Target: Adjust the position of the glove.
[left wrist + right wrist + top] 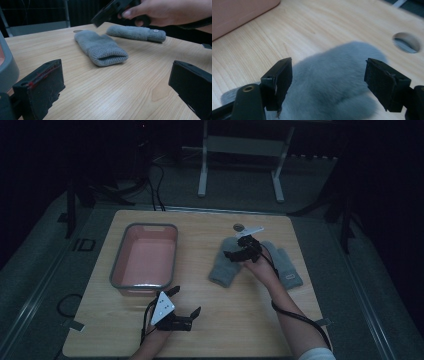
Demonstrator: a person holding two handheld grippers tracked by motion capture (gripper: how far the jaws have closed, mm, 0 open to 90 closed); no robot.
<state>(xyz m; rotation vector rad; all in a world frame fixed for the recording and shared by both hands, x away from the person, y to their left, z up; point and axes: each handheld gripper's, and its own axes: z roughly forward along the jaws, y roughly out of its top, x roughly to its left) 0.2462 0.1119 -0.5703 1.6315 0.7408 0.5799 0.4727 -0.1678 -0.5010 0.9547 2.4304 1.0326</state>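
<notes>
Grey mittens [227, 265] lie right of pink tub [145, 260] on wooden table [240, 320]; right gripper [328, 80] spread above near mitten, left gripper [186, 302] spread, empty; room beyond dark, indistinct.

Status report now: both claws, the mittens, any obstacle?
Left claw open, low near basin. Right claw open above left mitten, not gripping. Second mitten beside it. Nothing in the way.

a grey-rimmed pink tub [145, 256] sits left on the wooden table [215, 320], two grey mittens [226, 262] right
</notes>
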